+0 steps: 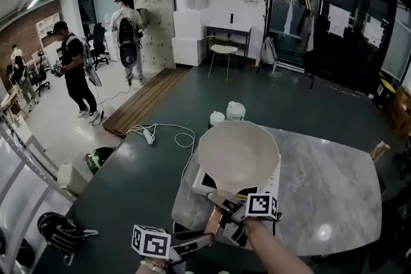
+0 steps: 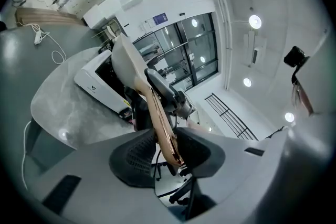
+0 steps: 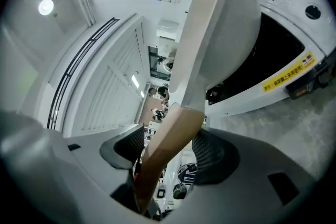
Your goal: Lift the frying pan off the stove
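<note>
Left tongs (image 2: 169,140): clenched on the tail end of the handle (image 1: 214,220), a ribbed pad pressed to each side of the copper-coloured strip

Right tongs (image 3: 168,152): grasping the same handle further up, just ahead of the left tongs and nearer the bowl; pads bear on both broad faces

Frying pan (image 1: 239,157): cream, deep and empty, straight ahead of both tongs, its handle running back into them. It sits over the stove (image 1: 204,181); can't tell whether the base touches the black top

Stove: white, flat, below and ahead of the right tongs, with a yellow label on its near edge

Worktop (image 1: 321,189): grey marble, carries the stove, spreads out to the right of the right tongs

Two white lidded jars (image 1: 235,111): beyond the pan, well ahead of both tongs
</note>
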`<state>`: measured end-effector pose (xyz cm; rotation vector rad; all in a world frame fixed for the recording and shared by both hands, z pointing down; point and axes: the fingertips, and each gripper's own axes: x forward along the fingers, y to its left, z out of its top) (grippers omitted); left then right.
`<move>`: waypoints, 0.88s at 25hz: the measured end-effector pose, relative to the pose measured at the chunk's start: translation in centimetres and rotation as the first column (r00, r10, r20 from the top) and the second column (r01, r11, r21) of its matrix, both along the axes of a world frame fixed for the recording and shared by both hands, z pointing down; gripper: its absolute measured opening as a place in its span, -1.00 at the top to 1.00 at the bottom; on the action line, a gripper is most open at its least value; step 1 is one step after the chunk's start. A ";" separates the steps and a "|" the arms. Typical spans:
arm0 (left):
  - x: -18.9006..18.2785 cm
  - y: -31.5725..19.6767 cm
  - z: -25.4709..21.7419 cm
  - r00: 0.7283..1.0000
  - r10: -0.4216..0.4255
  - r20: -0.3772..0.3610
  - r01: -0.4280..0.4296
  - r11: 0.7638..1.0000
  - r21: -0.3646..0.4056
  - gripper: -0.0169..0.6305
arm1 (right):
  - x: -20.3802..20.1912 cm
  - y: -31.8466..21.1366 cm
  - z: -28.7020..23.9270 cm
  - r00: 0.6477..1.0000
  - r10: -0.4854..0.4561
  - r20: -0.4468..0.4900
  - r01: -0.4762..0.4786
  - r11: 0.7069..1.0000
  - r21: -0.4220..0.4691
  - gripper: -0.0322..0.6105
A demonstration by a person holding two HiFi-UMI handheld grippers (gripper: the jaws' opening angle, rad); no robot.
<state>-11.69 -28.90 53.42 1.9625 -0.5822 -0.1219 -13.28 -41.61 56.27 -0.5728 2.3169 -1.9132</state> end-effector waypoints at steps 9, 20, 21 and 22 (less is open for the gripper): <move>0.3 0.1 0.8 0.996 0.000 0.089 -0.003 0.999 0.034 0.51 | 0.1 0.0 0.2 0.999 0.024 0.030 -0.025 0.999 0.036 0.08; 0.4 -0.1 -0.3 0.997 -0.032 0.065 0.026 0.996 0.082 0.50 | 0.5 -0.3 -0.5 0.998 0.056 0.033 -0.057 0.998 0.029 0.12; 0.4 -0.1 -0.4 0.998 -0.033 0.063 0.027 0.996 0.085 0.50 | 0.6 -0.3 -0.5 0.998 0.054 0.026 -0.055 0.998 0.034 0.12; 0.4 0.0 -0.5 0.998 -0.033 0.062 0.027 0.996 0.090 0.50 | 0.5 -0.2 -0.6 0.998 0.053 0.025 -0.054 0.998 0.034 0.12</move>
